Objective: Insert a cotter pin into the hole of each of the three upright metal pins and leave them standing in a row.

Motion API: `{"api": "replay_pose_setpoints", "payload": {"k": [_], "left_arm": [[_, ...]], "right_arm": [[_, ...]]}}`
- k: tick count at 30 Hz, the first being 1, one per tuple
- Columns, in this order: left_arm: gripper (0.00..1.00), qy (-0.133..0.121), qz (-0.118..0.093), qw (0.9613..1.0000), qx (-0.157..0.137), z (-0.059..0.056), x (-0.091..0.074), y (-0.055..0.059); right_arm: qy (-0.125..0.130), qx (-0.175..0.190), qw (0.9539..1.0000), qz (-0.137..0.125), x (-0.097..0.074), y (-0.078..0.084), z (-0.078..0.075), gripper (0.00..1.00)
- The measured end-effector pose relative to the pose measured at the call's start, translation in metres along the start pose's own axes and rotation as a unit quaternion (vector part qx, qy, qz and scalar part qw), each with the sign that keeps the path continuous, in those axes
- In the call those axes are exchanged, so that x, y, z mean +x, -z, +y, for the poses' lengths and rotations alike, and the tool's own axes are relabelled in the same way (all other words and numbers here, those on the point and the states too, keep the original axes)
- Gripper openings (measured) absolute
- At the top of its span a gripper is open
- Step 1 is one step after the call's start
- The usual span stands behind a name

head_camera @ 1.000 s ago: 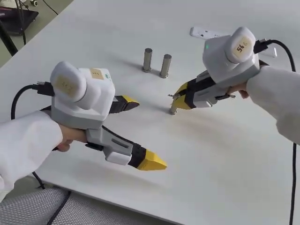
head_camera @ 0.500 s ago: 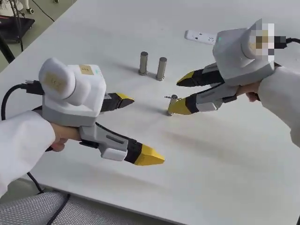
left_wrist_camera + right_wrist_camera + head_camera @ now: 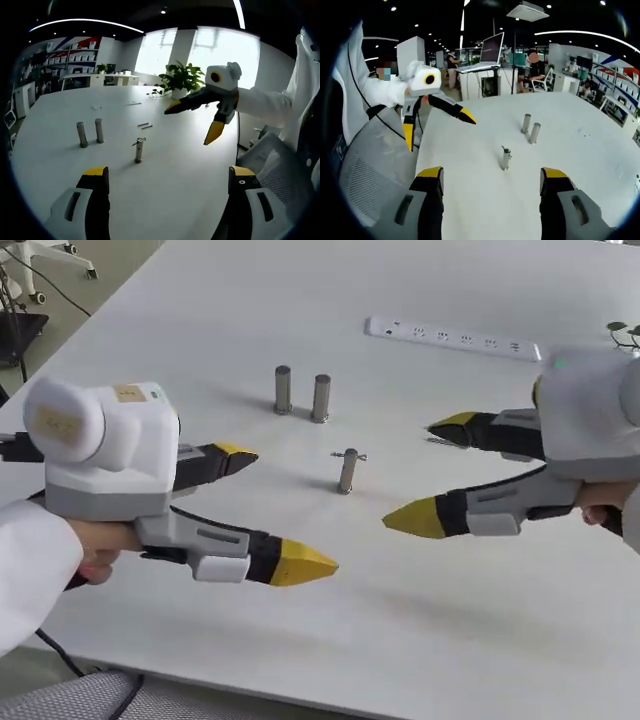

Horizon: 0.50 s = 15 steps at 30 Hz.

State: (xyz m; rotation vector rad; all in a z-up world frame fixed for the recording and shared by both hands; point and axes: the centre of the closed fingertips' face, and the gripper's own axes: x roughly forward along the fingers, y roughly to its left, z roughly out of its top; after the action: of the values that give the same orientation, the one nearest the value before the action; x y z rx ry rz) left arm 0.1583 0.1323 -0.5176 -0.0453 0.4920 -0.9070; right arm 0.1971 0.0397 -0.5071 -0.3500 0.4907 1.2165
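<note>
Jaws on both my grippers stand wide apart with nothing between them. My left gripper (image 3: 290, 510) and my right gripper (image 3: 412, 475) hover above the white worktop (image 3: 480, 620), their tips angled in toward each other. The front pin (image 3: 347, 472) stands upright on the worktop between the two grippers, just ahead of their tips and touching neither. A cotter pin (image 3: 349, 455) runs crosswise through the hole near its top, with an end sticking out on each side.

Further out from both grippers, the left back pin (image 3: 283, 390) and the right back pin (image 3: 321, 398) stand upright just beside each other. I cannot tell whether anything passes through their holes. The front pin stands apart from this pair, nearer my grippers and off to my right gripper's side.

In the left gripper view, two small thin pieces (image 3: 144, 125) lie flat on the worktop beyond the front pin, too small to identify. A power strip (image 3: 455, 338) lies flat well beyond my right gripper.
</note>
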Motion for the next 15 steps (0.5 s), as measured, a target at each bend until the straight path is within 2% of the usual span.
{"api": "replay_pose_setpoints", "payload": {"k": [4, 7, 9, 12, 15], "left_arm": [[0.99, -0.002, -0.006, 1.0000, -0.004, 0.001, -0.004, -0.002], [0.99, -0.001, -0.005, 1.0000, -0.006, 0.001, -0.005, 0.000], [0.99, 0.001, -0.002, 1.0000, -0.008, 0.001, -0.005, 0.002], [0.99, 0.003, 0.001, 0.9999, -0.014, 0.001, -0.006, 0.006], [0.99, 0.002, 0.006, 0.9998, -0.018, 0.002, -0.006, 0.009]], "right_arm": [[0.040, 0.043, 0.9983, -0.001, -0.014, 0.016, -0.003, 0.84], [0.053, 0.071, 0.9960, -0.006, -0.023, 0.026, -0.002, 0.88], [0.069, 0.079, 0.9944, -0.009, -0.030, 0.032, -0.004, 0.91], [0.091, 0.092, 0.9916, 0.000, -0.039, 0.046, -0.006, 0.91], [0.094, 0.108, 0.9897, 0.001, -0.044, 0.053, -0.004, 0.94]]}}
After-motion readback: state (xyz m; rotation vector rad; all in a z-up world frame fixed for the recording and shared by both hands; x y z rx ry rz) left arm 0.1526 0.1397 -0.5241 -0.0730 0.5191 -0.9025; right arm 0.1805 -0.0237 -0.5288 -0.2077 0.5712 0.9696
